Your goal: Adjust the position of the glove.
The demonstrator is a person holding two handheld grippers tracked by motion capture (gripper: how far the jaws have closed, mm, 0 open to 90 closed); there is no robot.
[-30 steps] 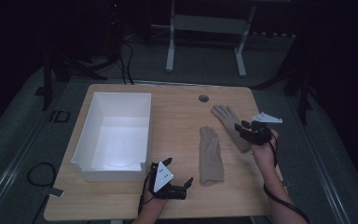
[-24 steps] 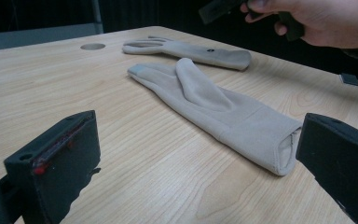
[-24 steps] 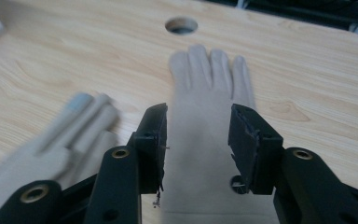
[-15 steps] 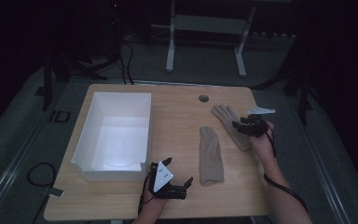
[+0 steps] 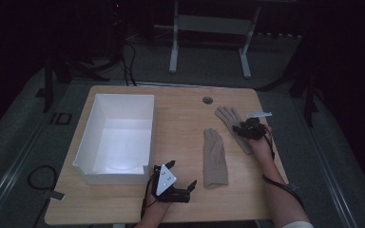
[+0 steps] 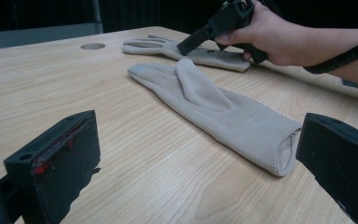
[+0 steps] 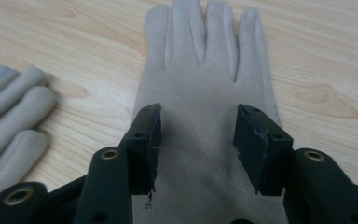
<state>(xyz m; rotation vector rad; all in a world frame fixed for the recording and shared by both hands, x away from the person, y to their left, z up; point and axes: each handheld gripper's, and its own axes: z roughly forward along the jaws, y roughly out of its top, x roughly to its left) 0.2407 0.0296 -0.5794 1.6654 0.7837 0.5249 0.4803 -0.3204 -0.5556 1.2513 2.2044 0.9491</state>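
Two beige gloves lie flat on the wooden table (image 5: 180,114). The near glove (image 5: 215,159) (image 6: 214,112) has its cuff toward the front edge. The far glove (image 5: 228,116) (image 7: 205,70) lies to the right, with its fingers pointing away. My right gripper (image 5: 241,129) (image 7: 198,116) is low over the far glove's palm. Its jaws have just been opening and now straddle the palm, without pinching the cloth. My left gripper (image 5: 183,175) (image 6: 198,135) rests open near the front edge. It faces the near glove's cuff with nothing between its jaws.
A white open box (image 5: 92,128) stands on the left half of the table. A round cable hole (image 5: 207,100) sits near the far edge. Bare wood lies between the box and the gloves. The surroundings are dark.
My right gripper has come down and moved left onto the far glove's palm. The left gripper and both gloves have stayed where they were.
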